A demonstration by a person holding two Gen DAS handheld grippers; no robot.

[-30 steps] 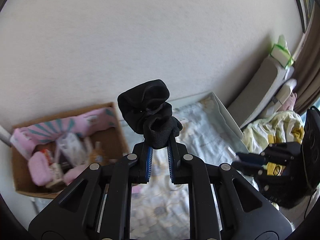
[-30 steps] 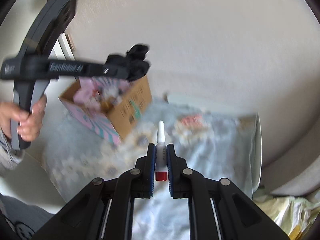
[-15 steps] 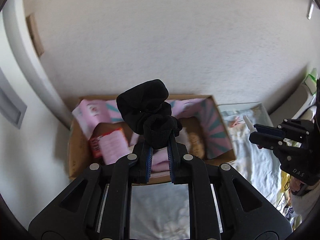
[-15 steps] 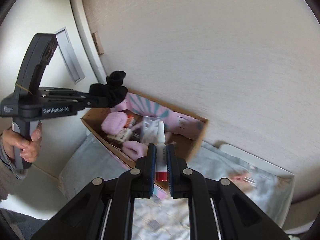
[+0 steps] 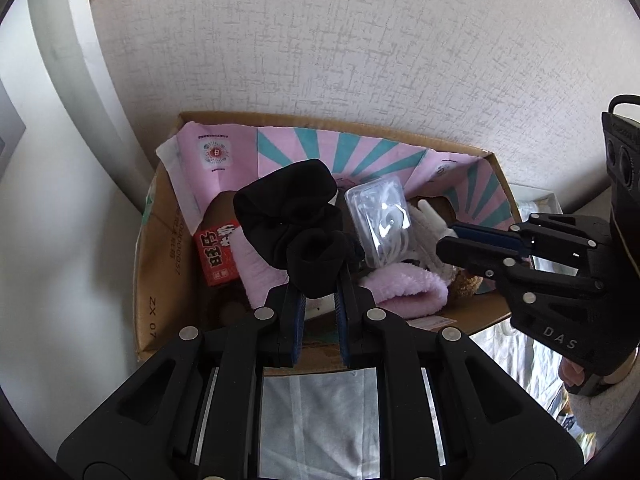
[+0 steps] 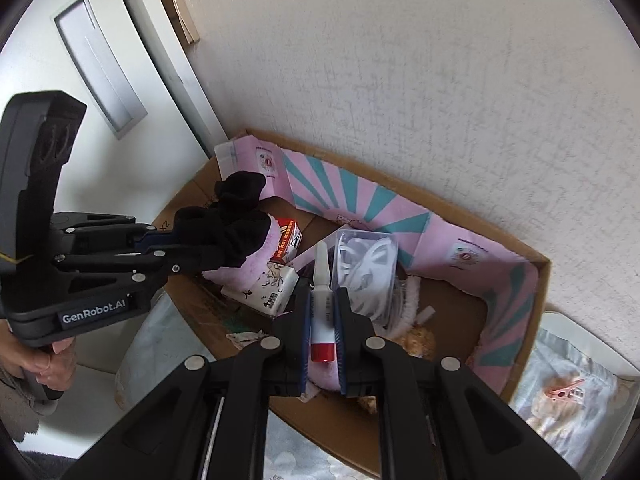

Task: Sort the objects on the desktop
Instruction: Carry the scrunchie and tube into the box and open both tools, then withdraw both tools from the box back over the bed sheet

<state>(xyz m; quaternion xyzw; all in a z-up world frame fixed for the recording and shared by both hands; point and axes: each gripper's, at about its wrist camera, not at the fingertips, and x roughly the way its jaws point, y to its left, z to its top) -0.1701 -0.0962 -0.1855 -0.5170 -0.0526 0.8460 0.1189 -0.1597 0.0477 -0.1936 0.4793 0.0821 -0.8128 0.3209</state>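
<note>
My left gripper (image 5: 320, 280) is shut on a black fabric scrunchie (image 5: 292, 216), which hangs over the left half of an open cardboard box (image 5: 156, 280) lined with pink and teal flaps. My right gripper (image 6: 322, 300) is shut on a small white tube with a red cap (image 6: 322, 312), nozzle pointing forward over the middle of the box (image 6: 536, 280). In the right wrist view the left gripper (image 6: 176, 248) and scrunchie (image 6: 232, 216) sit above the box's left side. In the left wrist view the right gripper (image 5: 448, 242) reaches in from the right.
The box holds a clear case of white cable (image 5: 380, 220), a red packet (image 5: 218, 252), a pink fluffy item (image 5: 404, 284) and a white tissue pack (image 6: 264, 288). A white wall stands right behind it, a door frame (image 6: 160, 60) to its left. A pink clip (image 6: 564, 394) lies in the tray at right.
Both grippers have swung left from above the patterned cloth to above the box and come lower. Each still grips its object. The right gripper has closed in beside the left.
</note>
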